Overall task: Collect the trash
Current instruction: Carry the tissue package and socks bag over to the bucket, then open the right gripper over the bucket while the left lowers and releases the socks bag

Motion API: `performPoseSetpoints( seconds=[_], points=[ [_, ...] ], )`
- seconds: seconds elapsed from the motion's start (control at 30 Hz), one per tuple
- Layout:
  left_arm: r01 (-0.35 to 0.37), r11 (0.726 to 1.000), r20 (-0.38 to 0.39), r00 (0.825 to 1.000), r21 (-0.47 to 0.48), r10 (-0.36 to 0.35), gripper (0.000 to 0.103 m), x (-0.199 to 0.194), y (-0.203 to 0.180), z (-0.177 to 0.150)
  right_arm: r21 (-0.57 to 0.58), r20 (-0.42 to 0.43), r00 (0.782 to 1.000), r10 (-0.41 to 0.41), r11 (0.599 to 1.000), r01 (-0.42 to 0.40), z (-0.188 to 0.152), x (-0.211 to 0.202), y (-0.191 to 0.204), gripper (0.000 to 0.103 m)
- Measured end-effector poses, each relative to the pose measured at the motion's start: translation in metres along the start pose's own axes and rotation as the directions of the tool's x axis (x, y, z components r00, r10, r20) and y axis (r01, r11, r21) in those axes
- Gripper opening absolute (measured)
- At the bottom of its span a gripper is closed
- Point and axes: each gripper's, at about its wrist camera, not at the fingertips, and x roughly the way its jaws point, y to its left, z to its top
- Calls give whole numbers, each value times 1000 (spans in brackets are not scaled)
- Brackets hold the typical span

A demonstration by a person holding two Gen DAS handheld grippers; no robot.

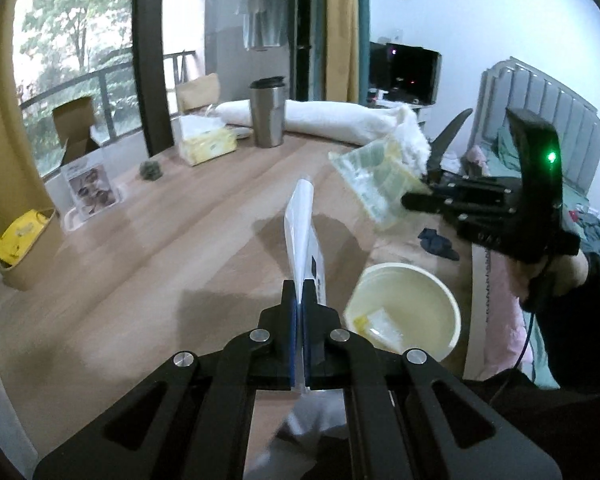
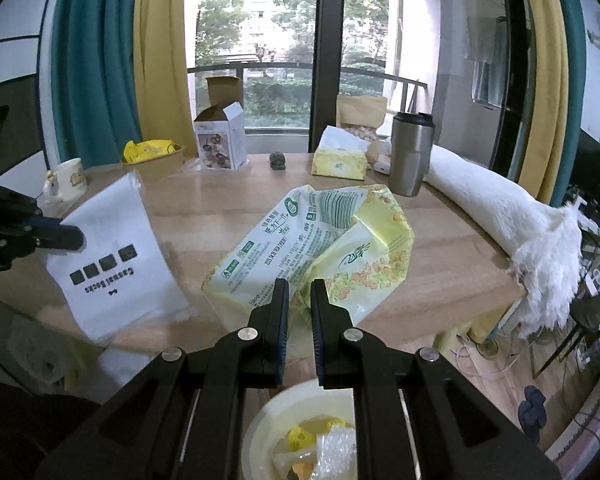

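Observation:
My left gripper (image 1: 299, 286) is shut on a white plastic bag (image 1: 300, 232), seen edge-on above the wooden table (image 1: 160, 240). In the right wrist view that bag (image 2: 116, 256) reads "Casual Socks" and hangs from the left gripper (image 2: 74, 238) at the left. My right gripper (image 2: 300, 284) is shut on a crumpled yellow-green tissue wrapper (image 2: 316, 240), held over the table's near edge. From the left wrist view the right gripper (image 1: 414, 200) holds that wrapper (image 1: 374, 176) at the right. A pale yellow bin (image 1: 404, 312) with scraps inside stands below the table edge, and shows as the bin (image 2: 260, 420) under the right gripper.
On the table stand a steel tumbler (image 2: 410, 156), a yellow tissue pack (image 2: 340, 160), a rolled white towel (image 2: 500, 208), an open white box (image 2: 220, 140), a mug (image 2: 66, 180), a tray with a yellow packet (image 2: 152, 156) and a small dark figurine (image 2: 278, 160). A bed (image 1: 540, 120) lies beyond.

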Motion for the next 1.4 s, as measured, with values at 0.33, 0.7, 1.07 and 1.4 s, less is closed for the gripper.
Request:
performPoseSetpoints(
  seconds=[0.33, 0.7, 1.07, 1.4],
  points=[
    [35, 999, 20, 999, 23, -35, 3, 9, -43, 1, 48, -11, 999, -31, 998, 32, -44, -24, -24, 11],
    [85, 994, -5, 996, 67, -85, 3, 35, -84, 11, 122, -68, 995, -75, 989, 83, -92, -33, -62, 11],
    [106, 991, -84, 992, 79, -99, 3, 78, -105, 9, 156, -184, 983, 10, 988, 19, -136, 1, -68, 11],
    [106, 992, -146, 985, 65, -95, 3, 109, -113, 0, 189, -323, 933, 159, 977, -101, -171, 46, -62, 51]
  ],
)
